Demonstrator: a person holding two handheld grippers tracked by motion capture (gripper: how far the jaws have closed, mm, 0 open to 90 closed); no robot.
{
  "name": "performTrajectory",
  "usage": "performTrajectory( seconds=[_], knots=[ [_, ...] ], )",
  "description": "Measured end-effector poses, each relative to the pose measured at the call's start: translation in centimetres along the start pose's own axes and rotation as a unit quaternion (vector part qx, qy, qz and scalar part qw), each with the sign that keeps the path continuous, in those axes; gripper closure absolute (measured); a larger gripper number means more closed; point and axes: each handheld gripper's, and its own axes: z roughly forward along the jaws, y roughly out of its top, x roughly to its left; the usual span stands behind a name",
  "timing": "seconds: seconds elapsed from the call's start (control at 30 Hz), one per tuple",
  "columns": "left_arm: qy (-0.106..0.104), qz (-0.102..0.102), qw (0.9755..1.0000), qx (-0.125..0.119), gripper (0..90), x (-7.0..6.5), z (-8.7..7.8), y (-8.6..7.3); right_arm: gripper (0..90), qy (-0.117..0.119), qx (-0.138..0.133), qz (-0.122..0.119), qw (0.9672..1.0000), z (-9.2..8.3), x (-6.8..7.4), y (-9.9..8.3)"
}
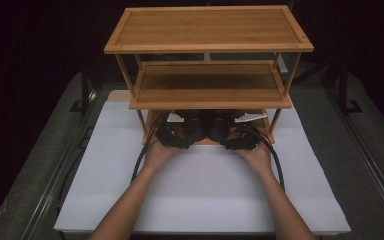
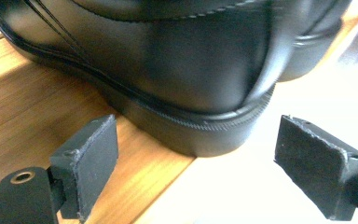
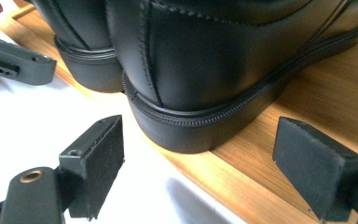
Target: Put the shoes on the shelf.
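The bamboo rack (image 1: 208,30) stands at the far edge of the white board (image 1: 200,200), three shelves high. Its lowest shelf (image 2: 23,107) carries a pair of black leather shoes at the front edge, heels toward the person and slightly overhanging the board.

The left shoe (image 2: 177,70) sits touching the right shoe (image 3: 205,65), heels side by side. Judged from the thick stitched soles and stiff heel counters, each shoe is moderately heavy, rigid at the heel and softer at the upper; the polished leather is likely slippery. The heel counter, just above the sole welt, is the firmest place to take hold.

The left gripper (image 2: 196,163) sits level behind the left shoe's heel, jaws spread wide with the pads clear of the leather on both sides. The right gripper (image 3: 198,163) is likewise behind the right shoe's heel, jaws apart and touching nothing.
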Motion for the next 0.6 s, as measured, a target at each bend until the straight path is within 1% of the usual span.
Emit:
performTrajectory(
  seconds=[0.03, 0.07, 0.1, 0.17, 0.2, 0.23, 0.27, 0.3, 0.33, 0.43, 0.47, 0.5, 0.53, 0.57, 0.6],
  knots=[
    [-0.003, 0.001, 1.0000, -0.001, 13.3, -0.3, -0.5, -0.1, 13.6, 0.000, -0.001, -0.001, 1.0000, -0.3, 0.1, 0.0],
    [-0.003, 0.001, 1.0000, -0.001, 13.3, -0.3, -0.5, -0.1, 13.6, 0.000, -0.001, -0.001, 1.0000, -0.3, 0.1, 0.0],
    [-0.004, 0.012, 0.9999, 0.007, 13.3, -0.5, -1.1, -0.1, 12.9, -0.003, -0.004, -0.004, 1.0000, -1.0, 0.3, -0.1],
    [-0.006, 0.023, 0.9997, 0.010, 13.3, -0.7, -2.0, -0.3, 11.8, -0.002, -0.004, -0.009, 0.9999, -1.6, 0.5, -0.3],
    [-0.006, 0.023, 0.9997, 0.010, 13.3, -0.7, -2.0, -0.3, 10.2, -0.001, -0.005, -0.012, 0.9999, -2.0, 0.6, -0.4],
    [-0.005, 0.024, 0.9996, 0.012, 13.3, -0.9, -2.7, -0.6, 9.7, 0.000, -0.006, -0.015, 0.9999, -2.3, 0.7, -0.5],
    [-0.005, 0.024, 0.9996, 0.012, 13.3, -0.9, -2.7, -0.6, 9.7, 0.000, -0.006, -0.015, 0.9999, -2.3, 0.7, -0.5],
    [-0.009, 0.029, 0.9995, 0.012, 13.3, -1.1, -3.4, -0.8, 8.3, -0.009, -0.001, -0.017, 0.9998, -3.0, 1.0, -0.7],
    [-0.009, 0.028, 0.9995, 0.012, 13.3, -1.2, -3.8, -1.0, 7.9, -0.010, 0.000, -0.020, 0.9997, -3.2, 1.1, -0.9],
    [-0.014, 0.034, 0.9993, 0.011, 13.3, -1.6, -4.9, -1.5, 7.6, -0.004, -0.007, -0.024, 0.9997, -4.4, 1.3, -1.5],
    [-0.017, 0.035, 0.9992, 0.012, 13.3, -1.7, -5.4, -1.7, 6.0, 0.000, -0.008, -0.022, 0.9997, -4.6, 1.4, -1.6],
    [-0.019, 0.032, 0.9993, 0.010, 13.2, -1.8, -5.6, -1.9, 3.4, 0.001, -0.005, -0.022, 0.9997, -5.0, 1.5, -1.9],
    [-0.021, 0.031, 0.9992, 0.008, 13.2, -2.0, -6.1, -2.2, 2.9, 0.000, -0.004, -0.024, 0.9997, -5.3, 1.6, -2.0],
    [-0.021, 0.031, 0.9992, 0.008, 13.2, -2.0, -6.1, -2.2, 2.9, 0.000, -0.004, -0.024, 0.9997, -5.3, 1.6, -2.0],
    [-0.022, 0.034, 0.9991, 0.009, 13.2, -2.1, -6.5, -2.4, 2.9, -0.003, -0.002, -0.031, 0.9995, -5.7, 1.8, -2.3]
  ],
)
